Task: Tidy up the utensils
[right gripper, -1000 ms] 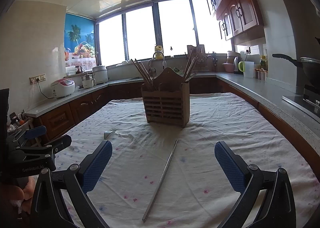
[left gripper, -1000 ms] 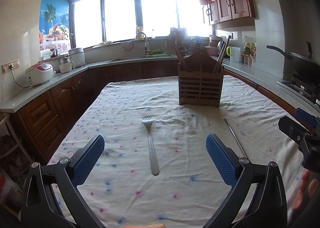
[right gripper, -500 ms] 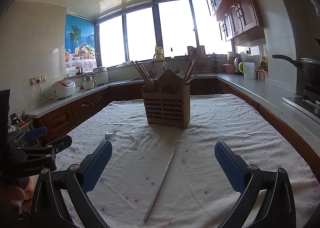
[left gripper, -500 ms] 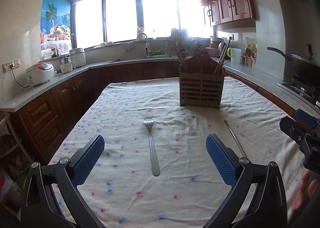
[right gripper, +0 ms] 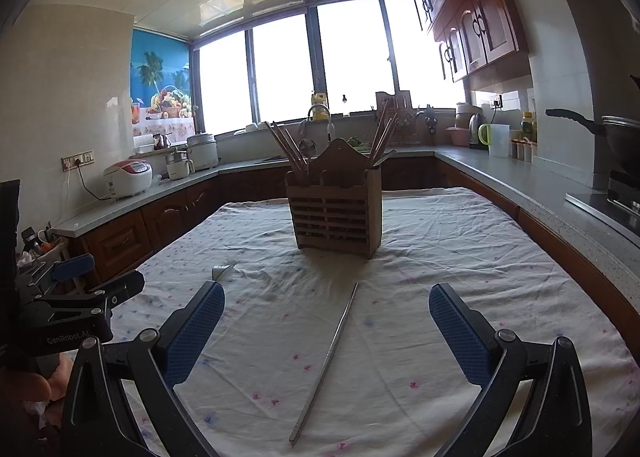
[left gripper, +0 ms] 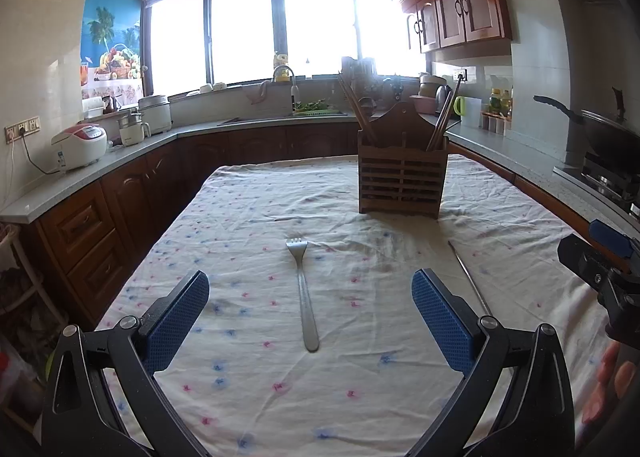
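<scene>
A steel fork (left gripper: 303, 293) lies on the floral tablecloth (left gripper: 248, 225), tines pointing away, straight between the fingers of my open, empty left gripper (left gripper: 310, 317). A thin metal chopstick (right gripper: 329, 357) lies between the fingers of my open, empty right gripper (right gripper: 326, 329); it also shows in the left wrist view (left gripper: 468, 277). A wooden utensil holder (left gripper: 402, 181) with chopsticks stands upright farther back; in the right wrist view the holder (right gripper: 334, 213) is straight ahead. The fork's tines (right gripper: 222, 269) peek past my right gripper's left finger.
The other hand-held gripper shows at the right edge of the left wrist view (left gripper: 600, 269) and at the left edge of the right wrist view (right gripper: 72, 309). Counters with rice cookers (left gripper: 80, 145), a sink (left gripper: 288, 117) and a wok (left gripper: 608, 137) ring the table.
Both views drift very slightly; the holder shifts a little right in each. Fork and chopstick lie where they were. Both grippers stay open.
</scene>
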### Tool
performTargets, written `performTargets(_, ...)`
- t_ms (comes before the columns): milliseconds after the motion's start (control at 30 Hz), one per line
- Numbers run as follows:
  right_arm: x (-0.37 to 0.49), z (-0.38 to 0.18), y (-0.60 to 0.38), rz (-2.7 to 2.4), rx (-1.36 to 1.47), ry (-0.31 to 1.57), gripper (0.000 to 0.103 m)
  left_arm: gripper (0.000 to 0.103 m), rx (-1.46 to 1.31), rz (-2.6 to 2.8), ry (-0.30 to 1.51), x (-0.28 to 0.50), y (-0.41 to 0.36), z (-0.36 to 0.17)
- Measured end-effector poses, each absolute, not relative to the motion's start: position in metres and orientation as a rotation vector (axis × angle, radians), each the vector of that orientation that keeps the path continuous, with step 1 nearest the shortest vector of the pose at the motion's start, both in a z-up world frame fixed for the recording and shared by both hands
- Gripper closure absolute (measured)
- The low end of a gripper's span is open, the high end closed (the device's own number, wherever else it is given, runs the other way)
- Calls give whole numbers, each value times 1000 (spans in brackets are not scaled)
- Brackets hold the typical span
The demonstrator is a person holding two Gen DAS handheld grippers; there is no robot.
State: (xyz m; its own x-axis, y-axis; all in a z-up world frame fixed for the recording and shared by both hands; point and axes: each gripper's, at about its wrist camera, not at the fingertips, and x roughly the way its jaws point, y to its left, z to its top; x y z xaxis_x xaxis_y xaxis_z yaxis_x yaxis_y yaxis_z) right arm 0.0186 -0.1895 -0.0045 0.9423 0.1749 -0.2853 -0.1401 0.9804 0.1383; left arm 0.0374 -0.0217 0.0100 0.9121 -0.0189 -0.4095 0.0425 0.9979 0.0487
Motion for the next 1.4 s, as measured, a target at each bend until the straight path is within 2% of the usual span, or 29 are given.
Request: performTargets(1400, 33, -15, -200, 150, 145, 354, 0, 0, 42, -52, 443, 46, -26, 11)
